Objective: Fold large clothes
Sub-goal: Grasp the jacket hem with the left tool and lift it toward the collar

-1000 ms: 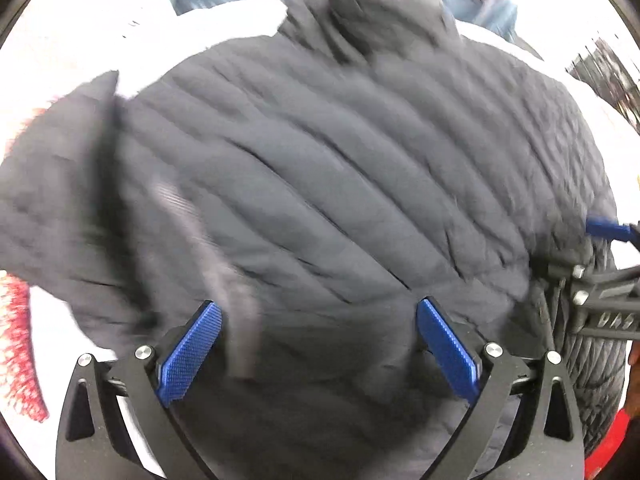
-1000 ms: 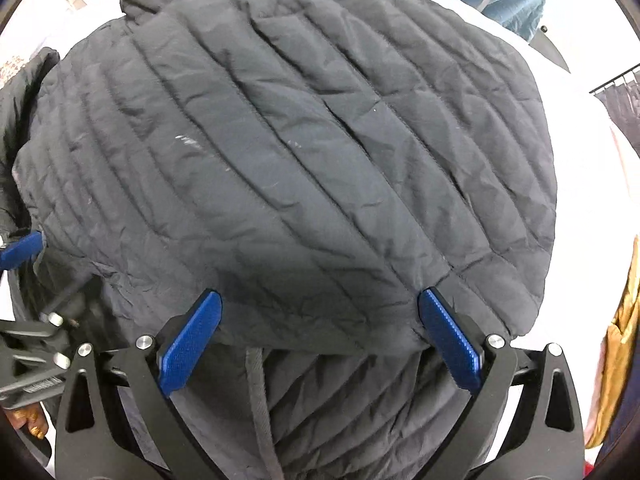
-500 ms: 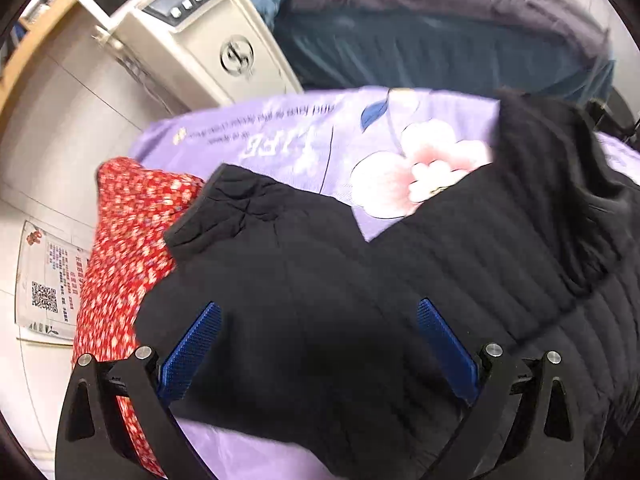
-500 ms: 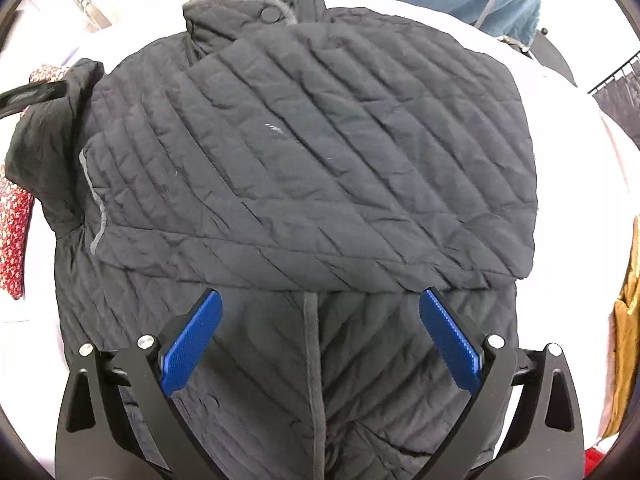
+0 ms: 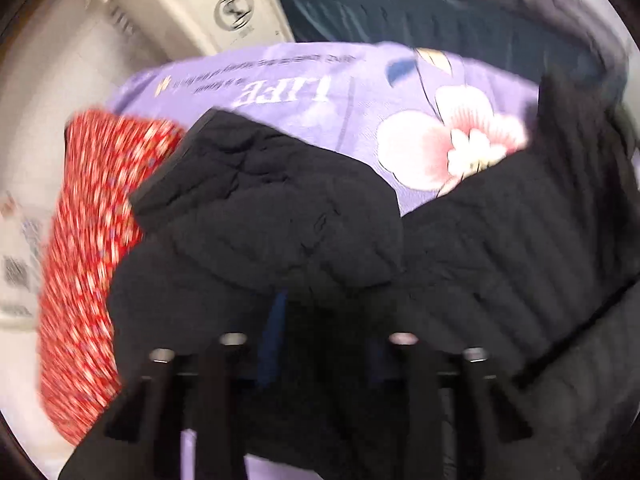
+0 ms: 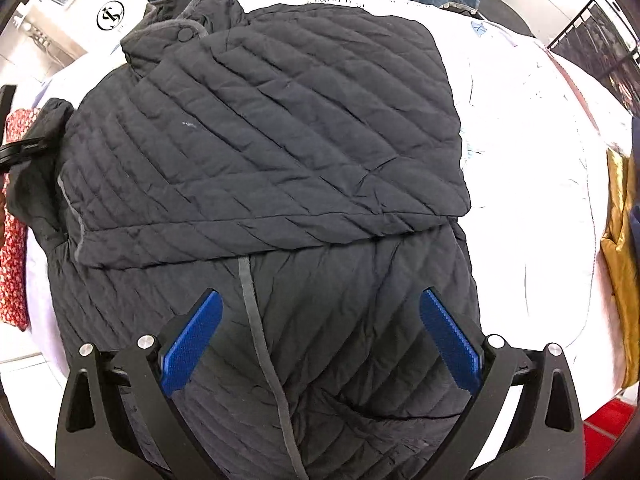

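Observation:
A dark quilted jacket [image 6: 280, 152] lies on the bed, its right side folded across the body with a grey zipper strip [image 6: 256, 320] showing below the fold. My right gripper [image 6: 320, 340] is open and empty above the jacket's lower part. In the blurred left wrist view the jacket's left sleeve [image 5: 256, 216] bunches up over the purple sheet. My left gripper [image 5: 320, 320] has its jaws closed in on the sleeve fabric, the blue pads mostly hidden by it. The left gripper also shows at the left edge of the right wrist view [image 6: 16, 148].
A purple floral bedsheet [image 5: 320, 92] covers the bed. A red patterned cloth [image 5: 88, 240] lies at the left. A beige machine [image 5: 224, 12] stands behind, next to dark blue bedding [image 5: 440, 20]. A gold cloth [image 6: 620, 240] lies at the right edge.
My left gripper swung left from the jacket body to the sleeve and closed on it. My right gripper pulled back, so more of the folded jacket shows.

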Action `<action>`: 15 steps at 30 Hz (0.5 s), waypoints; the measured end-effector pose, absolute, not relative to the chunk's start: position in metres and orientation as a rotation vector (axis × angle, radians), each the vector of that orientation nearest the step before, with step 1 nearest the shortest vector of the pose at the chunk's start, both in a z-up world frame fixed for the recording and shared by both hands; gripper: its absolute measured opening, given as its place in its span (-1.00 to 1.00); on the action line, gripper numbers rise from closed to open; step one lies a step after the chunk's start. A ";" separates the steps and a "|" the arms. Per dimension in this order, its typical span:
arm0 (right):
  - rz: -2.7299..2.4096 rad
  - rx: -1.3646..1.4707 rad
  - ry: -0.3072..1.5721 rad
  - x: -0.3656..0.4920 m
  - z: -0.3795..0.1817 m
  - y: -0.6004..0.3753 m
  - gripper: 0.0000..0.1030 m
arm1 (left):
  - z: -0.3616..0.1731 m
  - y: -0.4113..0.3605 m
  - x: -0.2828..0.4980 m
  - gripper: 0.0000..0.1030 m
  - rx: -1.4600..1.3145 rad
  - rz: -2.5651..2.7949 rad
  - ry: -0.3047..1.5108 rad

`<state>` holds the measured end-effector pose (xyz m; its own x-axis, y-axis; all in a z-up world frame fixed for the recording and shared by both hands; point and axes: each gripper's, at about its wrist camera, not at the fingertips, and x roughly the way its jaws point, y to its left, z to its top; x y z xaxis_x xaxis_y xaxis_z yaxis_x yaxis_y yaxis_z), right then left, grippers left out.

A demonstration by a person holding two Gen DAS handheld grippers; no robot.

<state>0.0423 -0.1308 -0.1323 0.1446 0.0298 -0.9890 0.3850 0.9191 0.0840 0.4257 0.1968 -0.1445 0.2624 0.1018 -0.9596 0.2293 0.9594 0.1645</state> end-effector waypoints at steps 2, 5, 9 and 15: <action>-0.243 0.354 1.398 0.044 -0.129 -0.128 0.89 | -0.126 0.214 0.420 -0.77 0.160 -0.087 1.306; -0.214 0.356 1.380 0.047 -0.128 -0.117 0.89 | -0.097 0.224 0.405 -0.83 0.080 -0.097 1.259; -0.191 0.355 1.344 0.050 -0.117 -0.108 0.89 | -0.055 0.216 0.378 -0.86 0.037 -0.209 1.155; -0.185 0.353 1.307 0.054 -0.109 -0.107 0.89 | -0.010 0.133 0.263 -0.86 0.153 -0.627 0.954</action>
<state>0.0544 -0.1065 -0.1089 0.2559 0.0646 -0.9646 0.3293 0.9323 0.1497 0.2632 0.1326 -0.0097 0.4173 -0.4323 -0.7994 0.5626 0.8137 -0.1464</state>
